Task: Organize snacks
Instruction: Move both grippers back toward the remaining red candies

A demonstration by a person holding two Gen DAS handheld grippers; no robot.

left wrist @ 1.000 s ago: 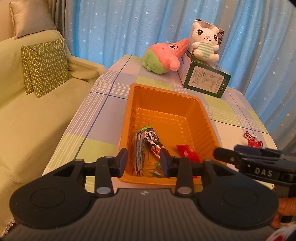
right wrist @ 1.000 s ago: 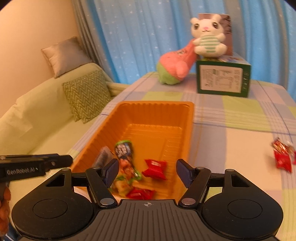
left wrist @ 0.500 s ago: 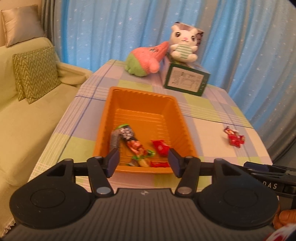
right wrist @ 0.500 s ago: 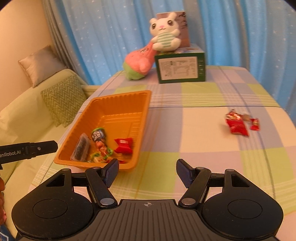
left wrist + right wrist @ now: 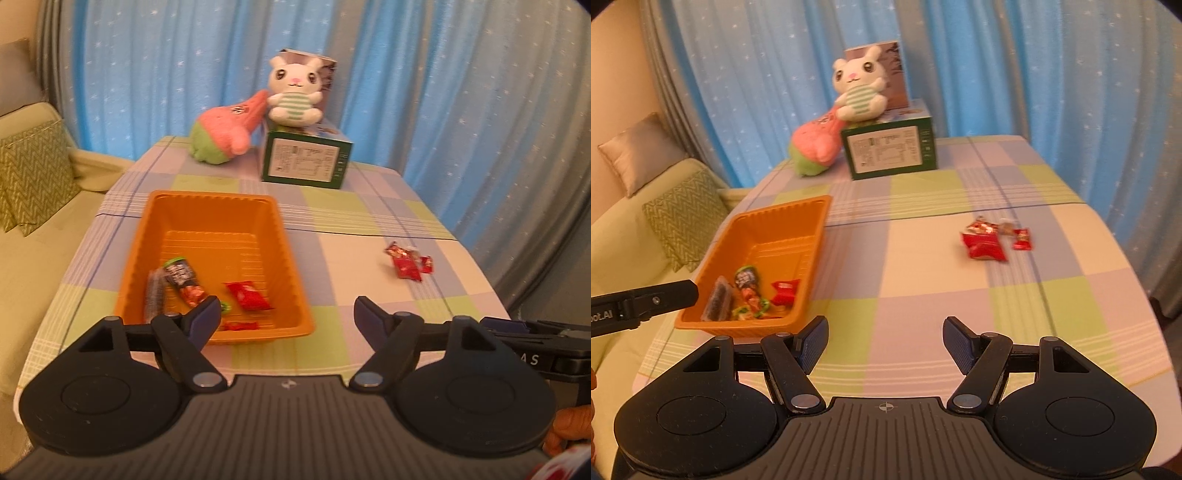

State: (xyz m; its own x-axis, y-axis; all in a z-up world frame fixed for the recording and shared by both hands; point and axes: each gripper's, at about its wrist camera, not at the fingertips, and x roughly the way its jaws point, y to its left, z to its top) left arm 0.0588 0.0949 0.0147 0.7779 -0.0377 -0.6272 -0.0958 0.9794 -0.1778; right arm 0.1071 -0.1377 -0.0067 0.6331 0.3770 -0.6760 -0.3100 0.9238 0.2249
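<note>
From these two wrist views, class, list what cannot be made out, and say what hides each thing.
- Print on the green box: too small, both views.
- Snacks at the orange tray's near end: left view, covered by the left tongs' finger.
- Small wrappers beside the red packet: blurred, right view.
- Sofa: cut off by the left edge.

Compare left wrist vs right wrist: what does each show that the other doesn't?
Left wrist only: the left gripper head-on, open with nothing between its fingers, jaws just opened; a hand at the lower right.

Right wrist only: the right gripper head-on, open and empty; a grey cushion on the sofa.

Both: the orange tray holding several snacks, the loose red snack packets on the checked tablecloth, the plush toys, the green box.
</note>
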